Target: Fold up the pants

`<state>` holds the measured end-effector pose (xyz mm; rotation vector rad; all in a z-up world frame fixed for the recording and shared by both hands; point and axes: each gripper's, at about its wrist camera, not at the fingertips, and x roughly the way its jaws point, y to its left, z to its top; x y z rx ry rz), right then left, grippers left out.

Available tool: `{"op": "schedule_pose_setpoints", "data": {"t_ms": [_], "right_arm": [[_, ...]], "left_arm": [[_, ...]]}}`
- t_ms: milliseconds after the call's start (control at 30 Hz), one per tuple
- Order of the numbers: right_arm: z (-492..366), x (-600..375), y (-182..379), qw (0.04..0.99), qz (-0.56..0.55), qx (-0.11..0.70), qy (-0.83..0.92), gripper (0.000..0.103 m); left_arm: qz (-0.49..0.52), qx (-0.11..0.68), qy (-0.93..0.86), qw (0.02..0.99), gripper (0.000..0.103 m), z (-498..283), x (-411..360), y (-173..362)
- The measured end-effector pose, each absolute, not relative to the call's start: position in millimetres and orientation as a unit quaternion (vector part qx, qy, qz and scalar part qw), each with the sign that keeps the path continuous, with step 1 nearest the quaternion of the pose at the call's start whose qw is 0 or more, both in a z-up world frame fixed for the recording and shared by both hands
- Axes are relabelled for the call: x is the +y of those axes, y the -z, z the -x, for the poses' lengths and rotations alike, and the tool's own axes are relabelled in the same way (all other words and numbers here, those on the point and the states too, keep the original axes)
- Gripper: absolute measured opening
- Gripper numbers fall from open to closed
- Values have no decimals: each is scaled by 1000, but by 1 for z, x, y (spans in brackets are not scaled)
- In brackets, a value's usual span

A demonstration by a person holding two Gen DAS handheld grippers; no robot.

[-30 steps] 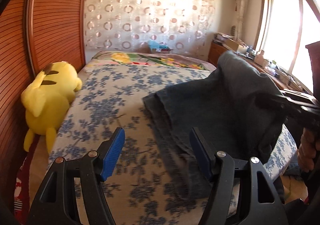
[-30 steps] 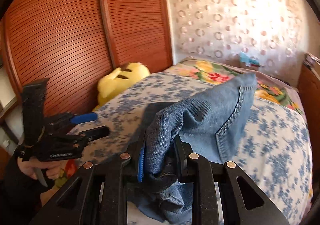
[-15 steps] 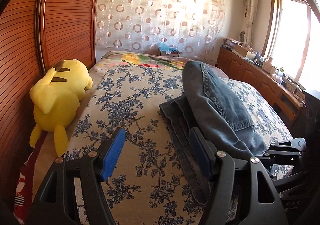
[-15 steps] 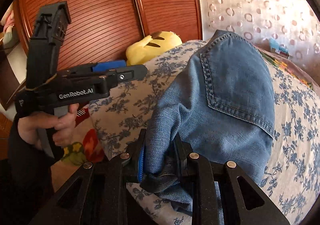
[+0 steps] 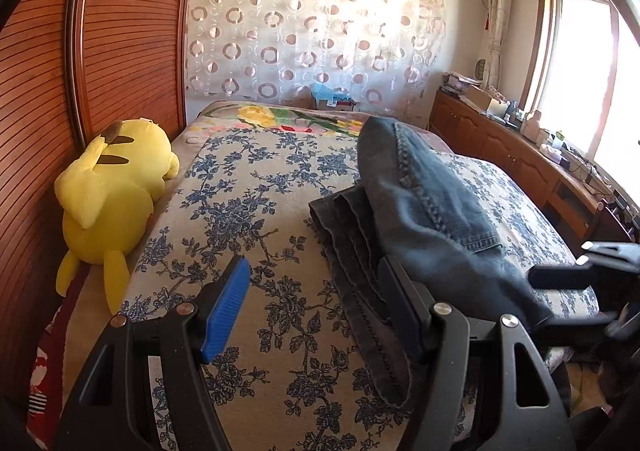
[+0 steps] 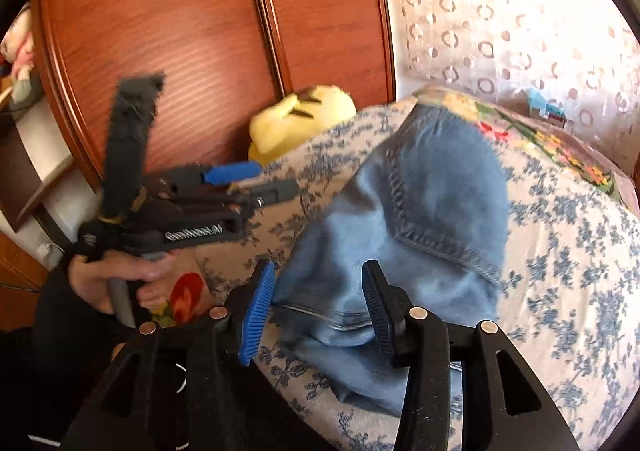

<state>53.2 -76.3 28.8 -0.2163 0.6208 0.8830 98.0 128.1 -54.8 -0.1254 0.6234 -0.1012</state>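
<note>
Daylight is pouring through the window (image 5: pixel 576 67) on my right, blowing it out white and glaring on the curtain (image 5: pixel 316 35). My right-hand view is smearing with motion blur; both fisheye views are bending and darkening at the edges.

We see a reddish slatted wardrobe (image 5: pixel 120 51) left of the bed (image 5: pixel 248 219), a ring-patterned curtain (image 5: pixel 312 35) behind, and a bright window (image 5: pixel 580 63) above low wooden cabinets (image 5: pixel 500 147).

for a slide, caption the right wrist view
Right gripper opening, releasing folded jeans onto the bed; left gripper open alongside.
</note>
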Motion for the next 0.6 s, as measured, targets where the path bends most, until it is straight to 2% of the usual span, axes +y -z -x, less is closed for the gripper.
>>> {"op": "schedule_pose_setpoints", "data": {"t_ms": [233, 600], "right_arm": [[-50, -115, -42, 890, 92, 265, -360, 47], [-58, -93, 6, 883, 92, 327, -324, 47]], "left_arm": [[62, 299, 64, 950, 68, -93, 115, 47], [33, 298, 113, 947, 68, -86, 73, 37]]}}
